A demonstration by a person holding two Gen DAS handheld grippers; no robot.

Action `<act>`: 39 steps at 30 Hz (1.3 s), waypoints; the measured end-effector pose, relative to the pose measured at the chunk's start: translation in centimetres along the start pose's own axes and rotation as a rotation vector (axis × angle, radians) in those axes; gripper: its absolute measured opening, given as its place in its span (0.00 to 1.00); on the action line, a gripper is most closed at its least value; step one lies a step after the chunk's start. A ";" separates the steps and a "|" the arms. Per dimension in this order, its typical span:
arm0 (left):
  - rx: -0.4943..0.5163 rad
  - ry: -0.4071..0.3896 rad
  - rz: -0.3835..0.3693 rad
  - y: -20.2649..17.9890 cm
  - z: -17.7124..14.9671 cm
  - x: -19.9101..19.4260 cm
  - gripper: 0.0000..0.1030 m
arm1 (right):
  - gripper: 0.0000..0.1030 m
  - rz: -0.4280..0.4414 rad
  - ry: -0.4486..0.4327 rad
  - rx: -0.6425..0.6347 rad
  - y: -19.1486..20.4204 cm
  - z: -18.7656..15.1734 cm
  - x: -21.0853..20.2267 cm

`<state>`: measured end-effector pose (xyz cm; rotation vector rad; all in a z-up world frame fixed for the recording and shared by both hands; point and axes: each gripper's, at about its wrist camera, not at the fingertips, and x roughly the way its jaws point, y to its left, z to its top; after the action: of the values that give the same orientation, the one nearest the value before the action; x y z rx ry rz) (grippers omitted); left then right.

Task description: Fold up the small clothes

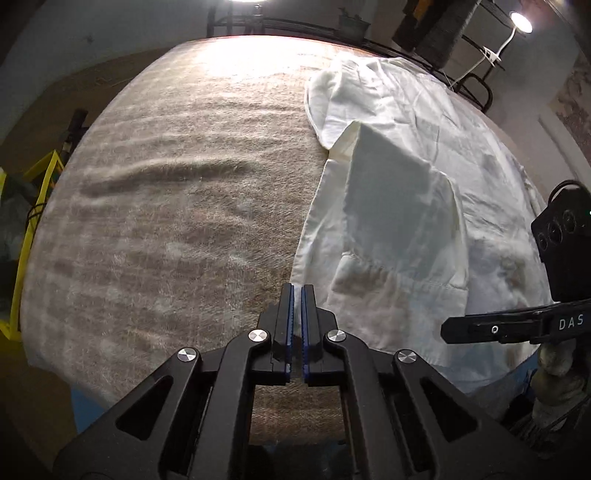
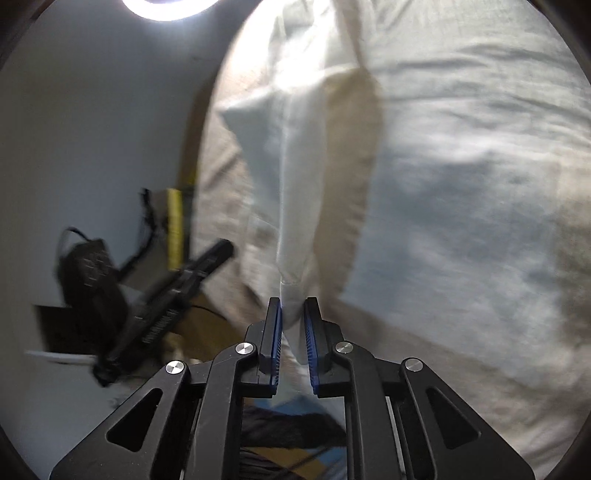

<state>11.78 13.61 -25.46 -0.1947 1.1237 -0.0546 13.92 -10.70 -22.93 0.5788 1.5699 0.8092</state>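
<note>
The left gripper [image 1: 297, 295] was clenched with nothing between its blue pads [image 1: 291, 314]; only a thin slit stayed between them. It hung over the brown fuzzy blanket [image 1: 166, 221], just beside the left edge of the white shirt [image 1: 406, 177], without touching the cloth.

The right gripper [image 2: 293, 306] was grasping the shirt [image 2: 461, 184]: a hemmed end of the cloth, probably a sleeve [image 2: 299, 206], stood between its pads [image 2: 309, 332] and rose from the jaws as a narrow lifted strip.

The left wrist view showed what the right one did not: the whole bed, with the shirt lying on the right half of the blanket, one sleeve folded across the body as a pale panel, the collar part toward the far edge near a dark metal rail [image 1: 472, 85], and a lamp [image 1: 521, 22] behind it. At the right border of this view only the side of the right gripper [image 1: 517, 326] appeared, so its jaws could not be read there.

The right wrist view was blurred, but it alone showed the grip on the cloth. It also showed the left gripper [image 2: 162, 306] from the side at the lower left, over the edge of the bed.

The shirt was thin, wrinkled and a little transparent, so the brown blanket showed through it in places.
</note>
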 end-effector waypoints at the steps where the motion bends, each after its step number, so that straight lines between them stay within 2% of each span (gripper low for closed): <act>1: 0.005 -0.006 -0.006 -0.2 -0.1 -0.2 0.02 | 0.16 -0.006 0.009 0.000 -0.1 0.0 0.1; 3: 0.034 -0.019 -0.020 -0.8 -0.3 -0.4 0.06 | 0.17 -0.008 0.007 -0.004 0.3 0.4 0.4; 5: 0.085 -0.007 -0.020 -1.8 -0.5 -0.1 0.25 | 0.17 -0.047 -0.008 -0.031 0.7 0.6 0.1; 6: 0.101 -0.005 -0.015 -2.1 -0.7 0.1 0.41 | 0.18 -0.064 -0.016 -0.044 0.8 0.5 -0.3; 7: 0.118 0.004 -0.006 -2.5 -0.8 0.6 0.43 | 0.22 -0.080 -0.026 -0.057 1.1 0.6 -0.7; 9: 0.140 0.024 0.011 -3.0 -0.9 1.6 0.43 | 0.24 -0.101 -0.055 -0.080 1.4 0.7 -1.8; 11: 0.155 0.009 0.037 -3.5 -0.9 1.9 0.43 | 0.24 -0.115 -0.087 -0.107 1.9 0.9 -2.5; 13: 0.148 0.005 0.034 -3.6 -0.8 1.8 0.07 | 0.24 -0.130 -0.117 -0.135 2.5 1.1 -3.0; 22: 0.091 -0.037 0.031 -1.9 -1.1 -0.2 0.04 | 0.24 -0.153 -0.180 -0.145 1.8 1.5 -5.2; 23: 0.085 -0.044 0.046 -1.8 -1.0 -0.2 0.06 | 0.24 -0.152 -0.184 -0.144 1.2 1.4 -6.4; 24: 0.080 -0.039 0.055 -1.7 -1.0 -0.2 0.13 | 0.24 -0.151 -0.188 -0.142 1.1 1.4 -6.9; 25: 0.071 -0.033 0.052 -1.5 -0.8 -0.2 0.28 | 0.24 -0.148 -0.191 -0.142 1.0 1.4 -7.2; 26: 0.058 -0.036 0.052 -1.3 -0.7 -0.3 0.37 | 0.24 -0.148 -0.196 -0.144 1.0 1.4 -7.5; 27: 0.041 -0.055 0.051 -1.1 -0.6 -0.6 0.53 | 0.24 -0.148 -0.201 -0.147 1.1 1.4 -7.7; 28: 0.030 -0.070 0.050 -0.9 -0.5 -0.8 0.60 | 0.24 -0.147 -0.207 -0.158 1.4 1.4 -7.9; 31: 0.019 -0.046 0.030 -0.6 -0.2 -0.3 0.60 | 0.25 -0.147 -0.208 -0.186 2.0 1.4 -8.0; 34: 0.000 -0.014 0.015 -0.6 -0.1 0.8 0.60 | 0.38 -0.142 -0.168 -0.198 2.4 1.4 -6.8; 39: -0.023 0.001 0.001 -0.2 0.0 1.1 0.60 | 0.38 -0.178 -0.046 -0.281 4.5 0.3 -2.6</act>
<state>12.31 13.24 -26.40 -0.2147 1.1258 -0.0411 14.31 -9.78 -17.83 0.2481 1.4125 0.8555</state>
